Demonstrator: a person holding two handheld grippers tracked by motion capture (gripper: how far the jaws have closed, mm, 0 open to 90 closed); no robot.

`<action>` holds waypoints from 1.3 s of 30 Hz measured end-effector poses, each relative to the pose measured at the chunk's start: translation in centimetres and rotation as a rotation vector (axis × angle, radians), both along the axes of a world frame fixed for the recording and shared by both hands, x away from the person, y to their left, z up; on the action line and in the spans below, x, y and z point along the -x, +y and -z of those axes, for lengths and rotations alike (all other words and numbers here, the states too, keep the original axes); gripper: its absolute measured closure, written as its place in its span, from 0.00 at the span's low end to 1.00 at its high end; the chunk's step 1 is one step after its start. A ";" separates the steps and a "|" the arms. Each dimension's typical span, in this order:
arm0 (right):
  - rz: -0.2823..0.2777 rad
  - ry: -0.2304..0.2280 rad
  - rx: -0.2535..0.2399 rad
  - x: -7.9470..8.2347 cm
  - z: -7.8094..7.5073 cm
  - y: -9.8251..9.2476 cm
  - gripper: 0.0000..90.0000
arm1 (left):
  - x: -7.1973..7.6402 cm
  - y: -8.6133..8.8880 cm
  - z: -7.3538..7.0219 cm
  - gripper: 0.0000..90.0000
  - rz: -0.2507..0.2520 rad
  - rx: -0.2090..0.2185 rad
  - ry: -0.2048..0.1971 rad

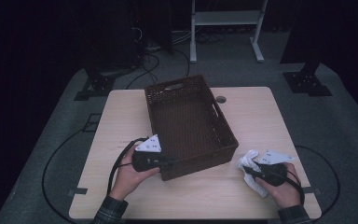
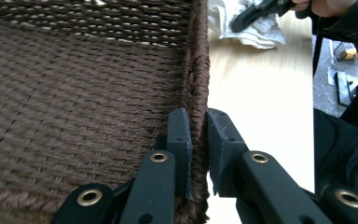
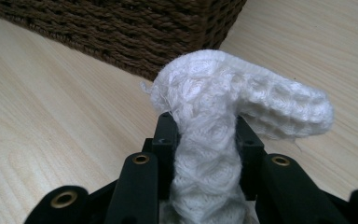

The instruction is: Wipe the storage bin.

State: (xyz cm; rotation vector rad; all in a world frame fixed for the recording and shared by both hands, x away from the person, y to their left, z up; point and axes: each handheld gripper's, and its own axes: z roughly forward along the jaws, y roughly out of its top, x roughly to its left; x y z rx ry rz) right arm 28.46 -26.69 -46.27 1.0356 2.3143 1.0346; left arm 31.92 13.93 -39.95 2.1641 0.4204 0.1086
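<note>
- Now the basket [image 1: 189, 123] is being pinched at its near wall by the left gripper [image 2: 198, 140].
- The white cloth [image 3: 214, 121], lying right of it, is being clamped by the right gripper [image 3: 205, 140], the nearer one.

Basket [image 1: 189, 123] dark brown weave; cloth [image 3: 223, 107] white waffle texture; table [image 1: 256, 116] pale wood grain; sleeve [image 1: 109, 211] plaid
</note>
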 end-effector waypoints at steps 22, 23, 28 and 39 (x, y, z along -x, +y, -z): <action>-0.002 0.020 0.005 0.0 0.4 0.1 0.75 | 1.1 -3.3 1.0 0.87 -0.009 -0.008 0.012; -0.004 0.020 0.006 -0.1 0.4 0.2 0.75 | 1.1 -3.4 1.0 0.86 -0.017 -0.007 0.011; -0.023 0.030 0.008 -0.1 0.5 0.8 0.75 | 1.3 -3.4 0.8 0.90 -0.024 -0.010 -0.001; -0.056 0.064 0.051 -1.7 1.3 3.2 0.75 | 1.3 -3.3 1.1 0.90 -0.021 0.007 0.024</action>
